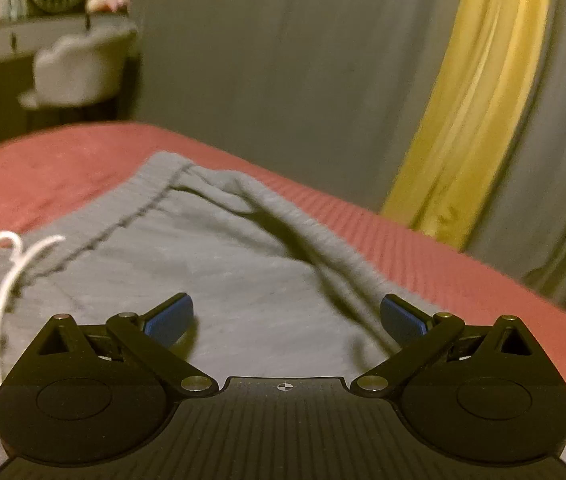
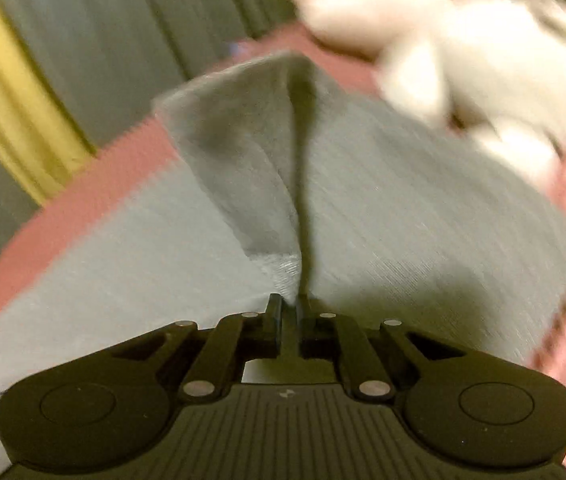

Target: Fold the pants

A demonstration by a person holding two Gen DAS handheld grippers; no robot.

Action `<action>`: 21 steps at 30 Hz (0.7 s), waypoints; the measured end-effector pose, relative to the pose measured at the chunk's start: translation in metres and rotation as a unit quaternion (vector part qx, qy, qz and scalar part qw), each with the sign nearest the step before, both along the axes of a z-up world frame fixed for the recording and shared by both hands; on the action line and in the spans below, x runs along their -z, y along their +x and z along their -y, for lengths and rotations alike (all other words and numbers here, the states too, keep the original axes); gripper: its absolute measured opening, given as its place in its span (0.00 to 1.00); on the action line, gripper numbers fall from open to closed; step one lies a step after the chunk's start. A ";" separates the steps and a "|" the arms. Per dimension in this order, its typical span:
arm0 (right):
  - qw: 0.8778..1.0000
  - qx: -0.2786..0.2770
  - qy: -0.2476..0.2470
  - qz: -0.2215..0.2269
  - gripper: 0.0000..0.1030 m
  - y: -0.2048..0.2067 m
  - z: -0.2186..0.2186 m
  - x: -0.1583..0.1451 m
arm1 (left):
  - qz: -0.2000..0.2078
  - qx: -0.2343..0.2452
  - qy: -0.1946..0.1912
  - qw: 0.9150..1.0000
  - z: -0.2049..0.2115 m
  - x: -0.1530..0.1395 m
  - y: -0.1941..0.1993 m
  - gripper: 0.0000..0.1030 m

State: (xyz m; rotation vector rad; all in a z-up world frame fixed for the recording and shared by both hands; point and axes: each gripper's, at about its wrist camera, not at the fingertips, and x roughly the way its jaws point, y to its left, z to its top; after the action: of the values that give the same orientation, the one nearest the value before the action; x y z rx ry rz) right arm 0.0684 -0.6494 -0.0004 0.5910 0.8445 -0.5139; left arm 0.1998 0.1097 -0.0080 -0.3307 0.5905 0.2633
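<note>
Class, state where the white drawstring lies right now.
In the left wrist view, the white drawstring lies at the far left on the grey pants, left of the open left gripper.

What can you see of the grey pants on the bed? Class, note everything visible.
The grey pants look like soft knit jersey, with a stitched waistband and a white drawstring. They lie spread and wrinkled on the red bedspread. The right gripper has its jaws shut on a pinched fold, lifting the cloth into a ridge. The left gripper hangs open over the fabric, holding nothing.
</note>
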 end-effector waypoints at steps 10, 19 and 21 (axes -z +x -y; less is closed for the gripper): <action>0.997 0.031 0.055 0.044 0.16 -0.008 0.042 0.017 | -0.129 0.015 -0.125 0.984 -0.036 0.016 0.110 0.80; 0.973 0.096 0.183 0.099 0.44 -0.035 0.062 0.026 | -0.150 0.024 -0.104 0.983 -0.042 0.012 0.129 0.11; 0.969 0.101 0.196 0.108 0.49 -0.034 0.063 0.027 | -0.137 0.021 -0.132 0.981 -0.052 0.009 0.118 0.10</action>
State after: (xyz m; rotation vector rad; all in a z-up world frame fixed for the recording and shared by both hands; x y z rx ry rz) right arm 0.0342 -0.7122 -0.0279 1.0856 0.6830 -0.4581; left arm 0.3177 0.1615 -0.0175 -0.5434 0.9078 0.1911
